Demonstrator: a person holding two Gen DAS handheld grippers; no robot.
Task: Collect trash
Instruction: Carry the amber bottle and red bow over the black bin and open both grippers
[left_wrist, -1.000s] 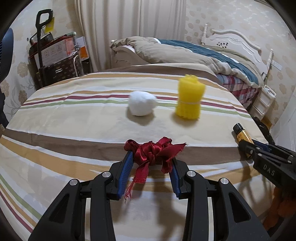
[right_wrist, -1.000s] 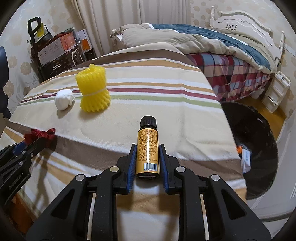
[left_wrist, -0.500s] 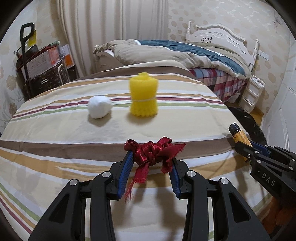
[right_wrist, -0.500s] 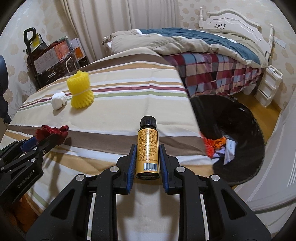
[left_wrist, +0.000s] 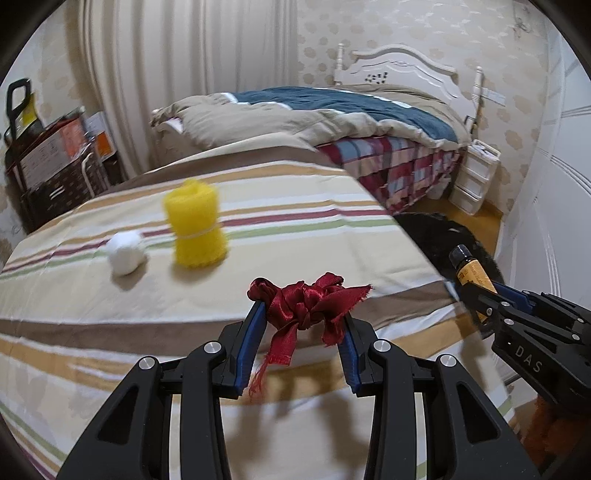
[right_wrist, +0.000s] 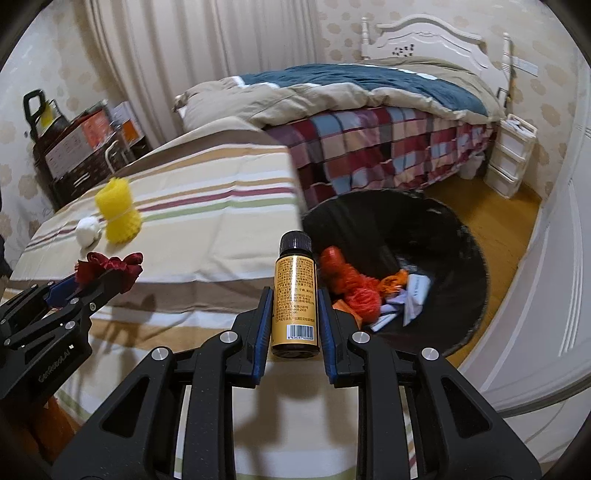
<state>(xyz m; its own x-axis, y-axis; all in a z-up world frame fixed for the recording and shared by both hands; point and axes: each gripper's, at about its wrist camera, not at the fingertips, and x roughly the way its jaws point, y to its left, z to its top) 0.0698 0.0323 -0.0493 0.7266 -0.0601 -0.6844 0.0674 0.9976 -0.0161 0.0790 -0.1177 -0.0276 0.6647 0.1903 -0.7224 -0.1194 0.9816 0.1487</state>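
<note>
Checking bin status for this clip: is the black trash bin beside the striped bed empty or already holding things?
Already holding things. The black trash bin has orange netting and crumpled paper scraps at its bottom.

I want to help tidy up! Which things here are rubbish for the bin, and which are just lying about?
For the job:
- red ribbon in the left gripper
- small bottle in the right gripper
- yellow foam net and white paper ball on the striped cloth
- black bin

Just lying about:
- bed with quilt
- white drawers
- cart of boxes
</note>
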